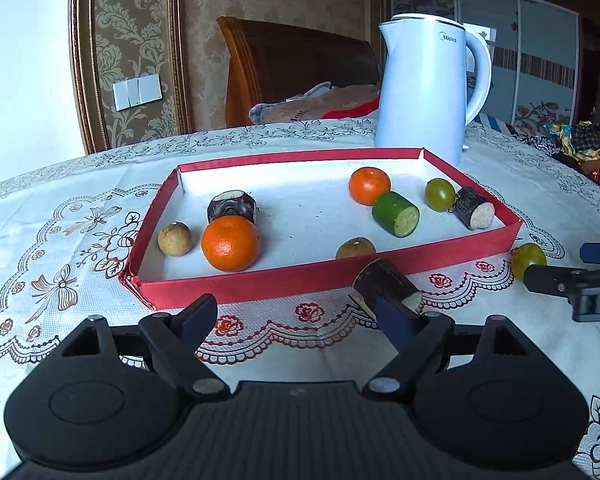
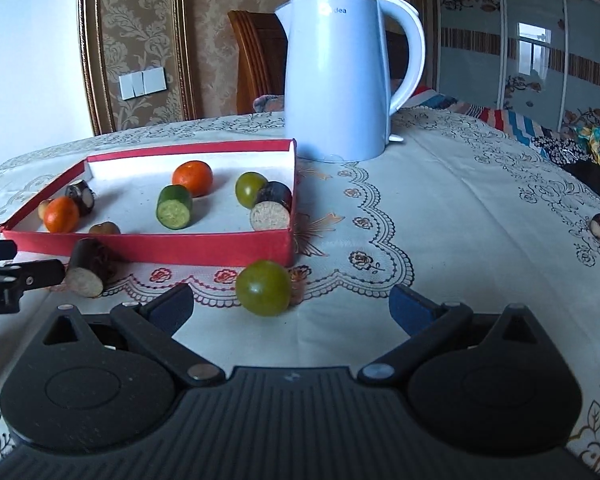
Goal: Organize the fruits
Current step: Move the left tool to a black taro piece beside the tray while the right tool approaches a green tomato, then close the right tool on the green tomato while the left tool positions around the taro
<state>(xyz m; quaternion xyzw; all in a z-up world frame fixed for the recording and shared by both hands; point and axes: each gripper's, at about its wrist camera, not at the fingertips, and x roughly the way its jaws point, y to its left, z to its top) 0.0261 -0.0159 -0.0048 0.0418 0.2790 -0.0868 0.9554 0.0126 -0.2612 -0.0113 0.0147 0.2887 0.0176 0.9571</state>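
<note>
Left hand-held gripper: jaws wide, holding nothing; a dark-skinned cut cylinder piece lies on the bench against its right finger. Right hand-held gripper: jaws wide, a round green tomato between them, unpressed. Both pieces lie just outside the near wall of the shallow red cardboard tray, which holds other fruit.

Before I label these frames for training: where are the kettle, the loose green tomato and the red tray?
kettle (image 2: 336, 80), right wrist view, middle of its body
loose green tomato (image 2: 263, 288), right wrist view, its front face
red tray (image 1: 300, 278), left wrist view, near wall
</note>
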